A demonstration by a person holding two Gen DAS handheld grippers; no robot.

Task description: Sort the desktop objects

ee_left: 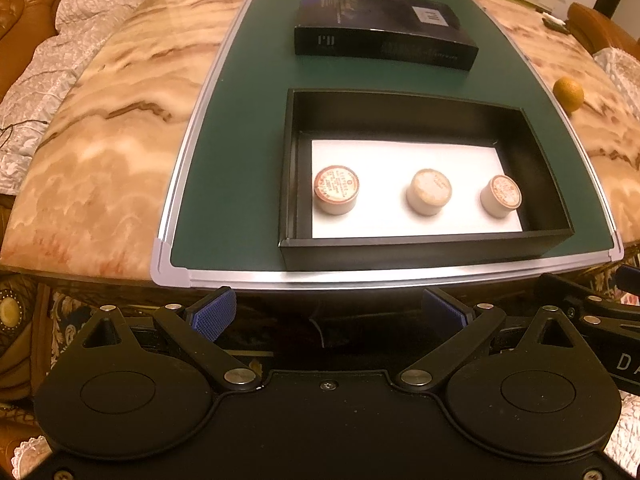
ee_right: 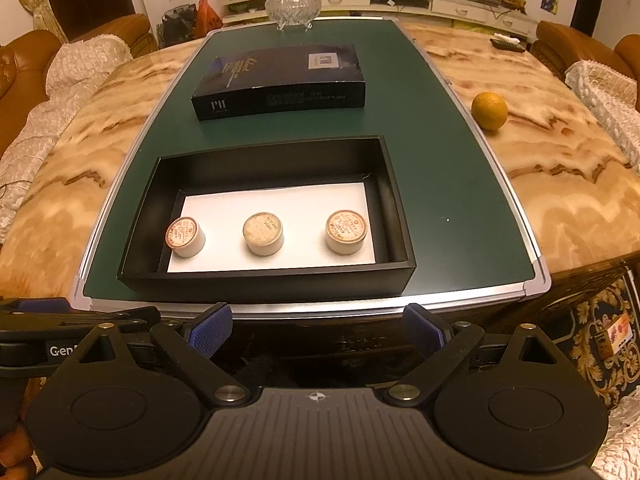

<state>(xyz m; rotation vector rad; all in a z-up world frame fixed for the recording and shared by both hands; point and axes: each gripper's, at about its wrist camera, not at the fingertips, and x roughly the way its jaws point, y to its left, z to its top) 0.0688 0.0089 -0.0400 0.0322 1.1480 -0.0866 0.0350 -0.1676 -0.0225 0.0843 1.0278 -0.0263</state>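
Note:
An open black box (ee_left: 404, 254) (ee_right: 264, 282) with a white floor sits on a green board (ee_left: 248, 152) (ee_right: 440, 184). Three small round white jars stand in it in a row: left jar (ee_left: 336, 192) (ee_right: 185, 237), middle jar (ee_left: 429, 192) (ee_right: 263, 234), right jar (ee_left: 500, 196) (ee_right: 346, 232). Behind it lies the box's dark lid (ee_left: 384, 36) (ee_right: 280, 80). My left gripper (ee_left: 332, 314) is open and empty, short of the board's near edge. My right gripper (ee_right: 318, 330) is open and empty too, beside it.
An orange (ee_left: 568, 94) (ee_right: 489, 111) lies on the marble table (ee_left: 120, 120) (ee_right: 560, 160) right of the board. A glass dish (ee_right: 292, 6) stands at the board's far end. Sofas with lace covers flank the table.

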